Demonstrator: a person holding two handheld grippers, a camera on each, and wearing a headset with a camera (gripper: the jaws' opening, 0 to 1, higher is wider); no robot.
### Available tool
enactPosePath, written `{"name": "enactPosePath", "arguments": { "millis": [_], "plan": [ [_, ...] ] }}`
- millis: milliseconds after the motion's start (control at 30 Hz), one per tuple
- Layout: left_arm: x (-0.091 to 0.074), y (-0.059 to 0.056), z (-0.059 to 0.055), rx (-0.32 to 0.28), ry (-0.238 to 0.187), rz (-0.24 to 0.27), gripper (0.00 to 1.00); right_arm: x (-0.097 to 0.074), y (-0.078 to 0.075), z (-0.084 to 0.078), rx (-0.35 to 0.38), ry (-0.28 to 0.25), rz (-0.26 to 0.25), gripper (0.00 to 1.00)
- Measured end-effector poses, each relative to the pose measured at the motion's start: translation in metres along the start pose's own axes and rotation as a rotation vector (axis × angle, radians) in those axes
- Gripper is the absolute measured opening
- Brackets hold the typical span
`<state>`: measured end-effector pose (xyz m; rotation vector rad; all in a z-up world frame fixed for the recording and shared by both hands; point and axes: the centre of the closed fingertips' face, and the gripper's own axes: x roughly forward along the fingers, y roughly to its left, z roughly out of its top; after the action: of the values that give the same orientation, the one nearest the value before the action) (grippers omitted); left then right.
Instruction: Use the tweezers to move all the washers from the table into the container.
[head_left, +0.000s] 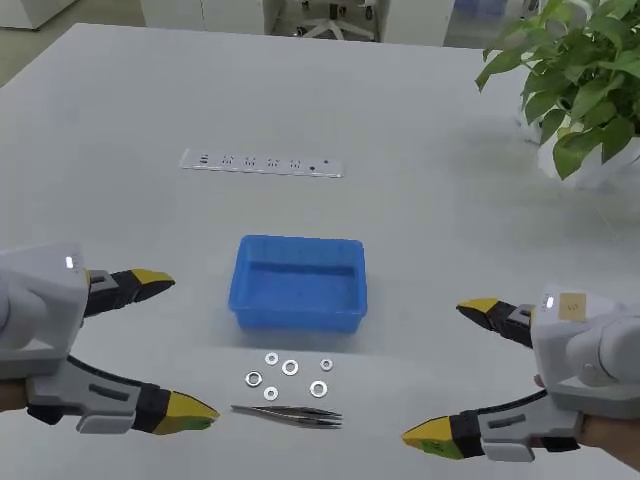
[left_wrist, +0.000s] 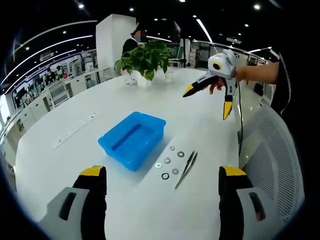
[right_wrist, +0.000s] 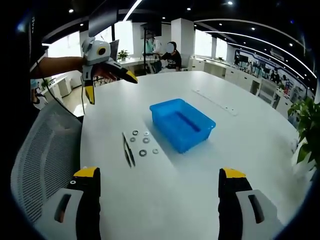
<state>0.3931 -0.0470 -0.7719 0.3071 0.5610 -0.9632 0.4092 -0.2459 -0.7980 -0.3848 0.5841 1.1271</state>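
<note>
A blue plastic container (head_left: 299, 282) (left_wrist: 132, 139) (right_wrist: 182, 122) stands in the middle of the white table. Several metal washers (head_left: 289, 368) (left_wrist: 167, 160) (right_wrist: 143, 140) lie loose just in front of it. Steel tweezers (head_left: 288, 413) (left_wrist: 187, 169) (right_wrist: 128, 148) lie flat beside the washers, nearer to me. My left gripper (head_left: 180, 345) (left_wrist: 162, 177) hovers open at the left of the washers, holding nothing. My right gripper (head_left: 455, 370) (right_wrist: 159, 177) hovers open at the right, also holding nothing.
A white power strip (head_left: 262, 163) (left_wrist: 75, 131) (right_wrist: 214, 102) lies beyond the container. A potted plant (head_left: 578, 75) (left_wrist: 145, 60) stands at the far right of the table. A mesh office chair (right_wrist: 42, 150) (left_wrist: 272, 150) sits at the table's near edge.
</note>
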Motion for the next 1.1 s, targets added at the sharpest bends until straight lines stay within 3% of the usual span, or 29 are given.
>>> {"name": "enactPosePath", "arguments": {
  "millis": [1100],
  "plan": [
    [0.0068, 0.0076, -0.0045, 0.062, 0.027, -0.016, 0.94, 0.0082, -0.0062, 0.0052, -0.051, 0.015, 0.005, 0.96]
  ]
}}
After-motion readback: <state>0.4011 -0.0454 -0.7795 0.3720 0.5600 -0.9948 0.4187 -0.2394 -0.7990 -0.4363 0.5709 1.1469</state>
